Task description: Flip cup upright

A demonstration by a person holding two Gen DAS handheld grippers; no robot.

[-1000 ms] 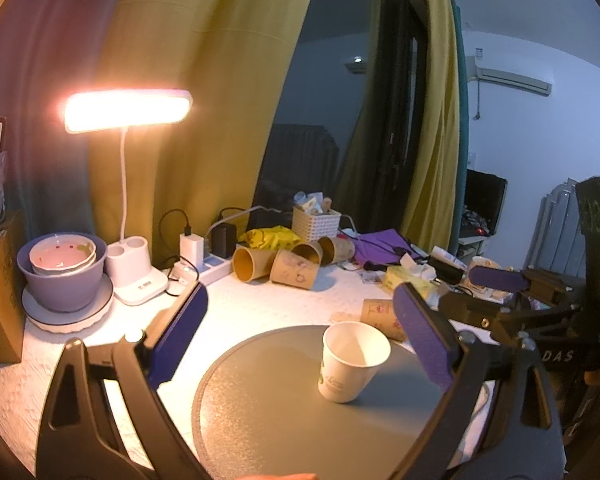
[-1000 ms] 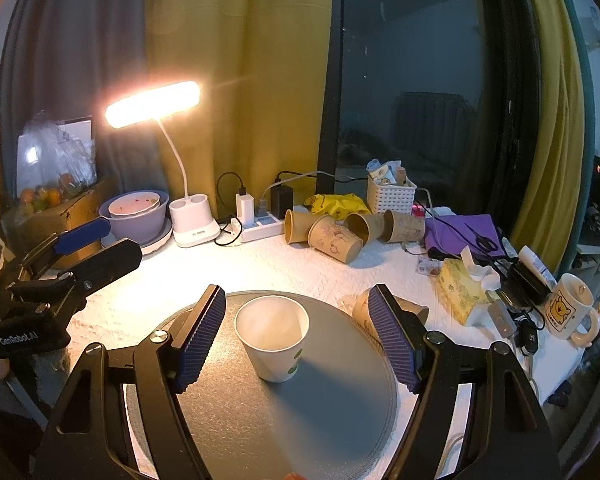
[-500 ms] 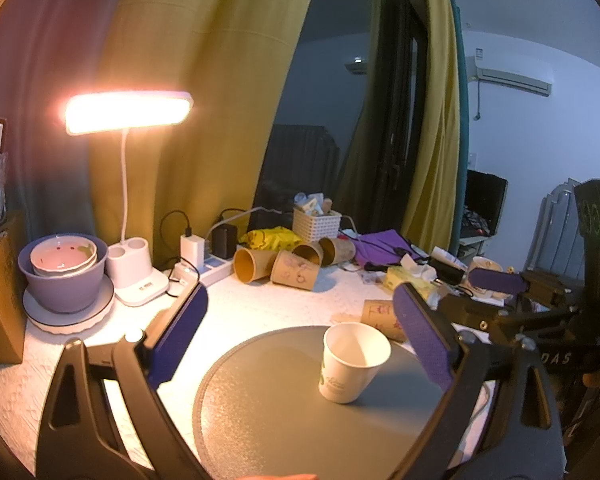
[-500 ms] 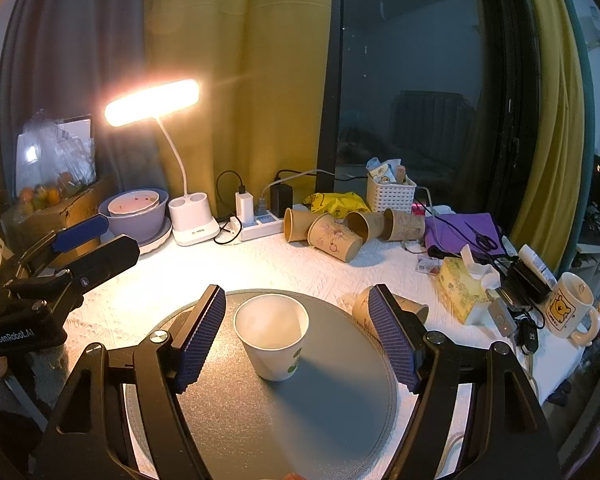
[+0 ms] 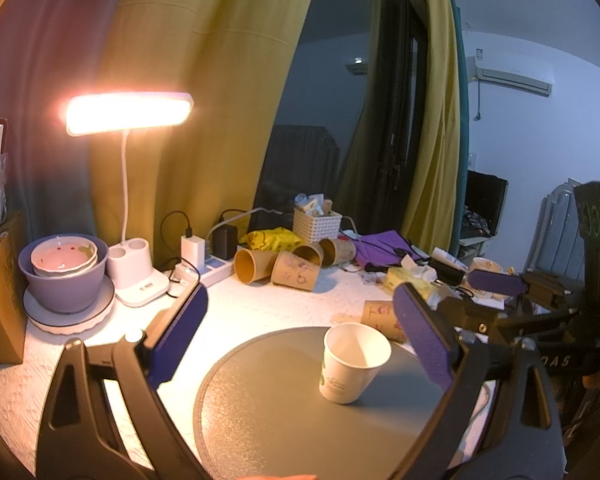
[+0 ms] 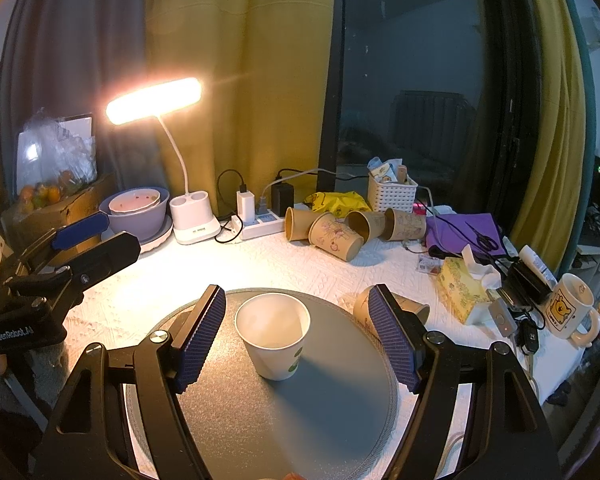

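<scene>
A white paper cup [image 5: 354, 362] [image 6: 274, 338] stands upright, mouth up, on a round grey mat [image 5: 284, 420] [image 6: 284, 420]. My left gripper [image 5: 300, 336] is open and empty; the cup sits ahead of it, toward its right finger. My right gripper [image 6: 296, 332] is open and empty, its blue pads on either side of the cup without touching it. The right gripper also shows at the right of the left wrist view [image 5: 500, 292], and the left gripper at the left of the right wrist view [image 6: 88, 240].
A brown paper cup [image 6: 392, 312] lies on its side at the mat's far right edge. Several more brown cups [image 6: 336, 230] lie near a power strip [image 6: 260, 228]. A lit desk lamp [image 6: 192, 224], purple bowl [image 6: 140, 216], tissue box [image 6: 464, 288] and mug [image 6: 568, 308] ring the table.
</scene>
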